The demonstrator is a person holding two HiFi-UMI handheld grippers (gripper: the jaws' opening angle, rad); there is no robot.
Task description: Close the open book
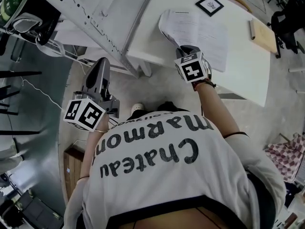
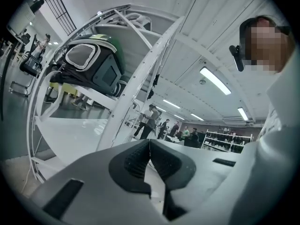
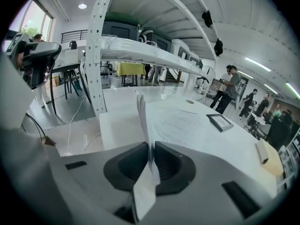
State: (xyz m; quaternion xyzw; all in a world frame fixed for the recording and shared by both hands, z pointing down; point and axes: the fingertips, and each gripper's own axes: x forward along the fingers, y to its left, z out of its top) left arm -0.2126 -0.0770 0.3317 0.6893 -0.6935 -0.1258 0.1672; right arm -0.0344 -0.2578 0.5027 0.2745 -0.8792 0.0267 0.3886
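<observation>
The right tongs (image 3: 151, 146) were pinched narrow on a thin sheaf of pages (image 3: 142, 114) that stood on edge between them. The rest of the open book (image 3: 187, 121) lay flat just beyond them and to their right on the white table (image 1: 248, 66), its print too small to read. The left tongs (image 2: 150, 143) were closed on nothing, pads meeting, off the table's edge and well apart from the book; behind both tongs the person's shirt (image 1: 157, 175) read "Chateau Marmon", the word's end out of sight.
</observation>
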